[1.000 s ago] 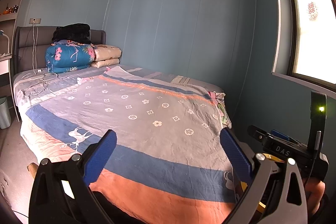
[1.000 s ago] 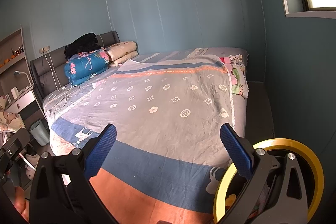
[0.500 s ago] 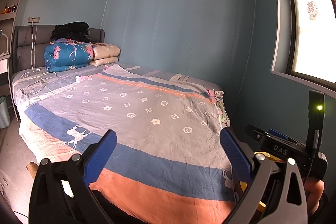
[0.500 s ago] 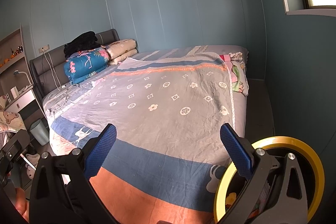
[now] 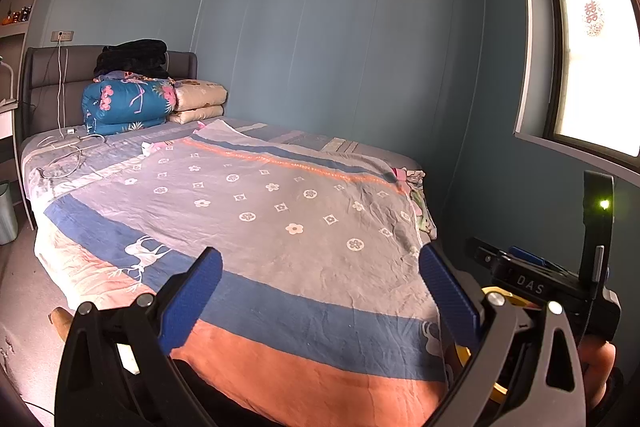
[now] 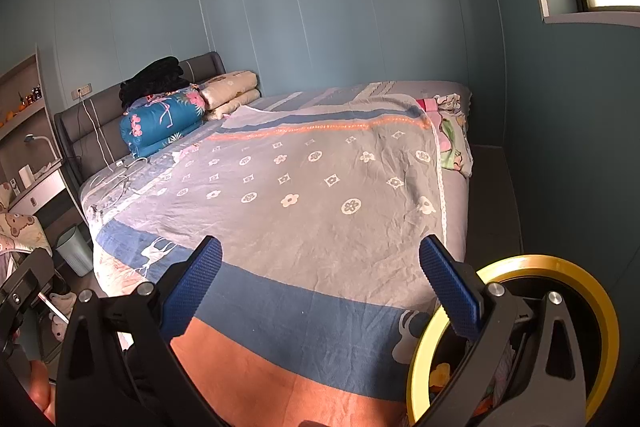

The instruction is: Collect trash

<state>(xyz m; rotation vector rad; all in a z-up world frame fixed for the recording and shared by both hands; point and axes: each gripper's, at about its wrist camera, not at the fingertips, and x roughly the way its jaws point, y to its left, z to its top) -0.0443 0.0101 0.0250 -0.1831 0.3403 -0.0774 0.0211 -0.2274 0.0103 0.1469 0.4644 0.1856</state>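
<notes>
Both tools are held above the foot of the bed (image 5: 280,211), facing along it to the headboard. The left tool (image 5: 320,297) has its blue fingers wide apart and nothing between them; the right tool (image 6: 320,291) is the same, spread and empty.

No clear piece of trash shows on the bedcover. The only possible candidates are small pale scraps (image 5: 152,147) near the white cables (image 5: 68,157), in the left middle of the left view; what they are is too small to tell. They lie far ahead and to the left of both tools, so in my judgement the left hand is the nearer one, and the reach has to go along the long axis of the bed.

The right view alone shows the yellow-rimmed bin (image 6: 516,335) at its lower right, just behind the right finger, with some colourful things inside. It also shows a pale wastebasket (image 6: 74,251) on the floor at the left. The left view shows only a bit of the yellow rim (image 5: 486,363).
</notes>
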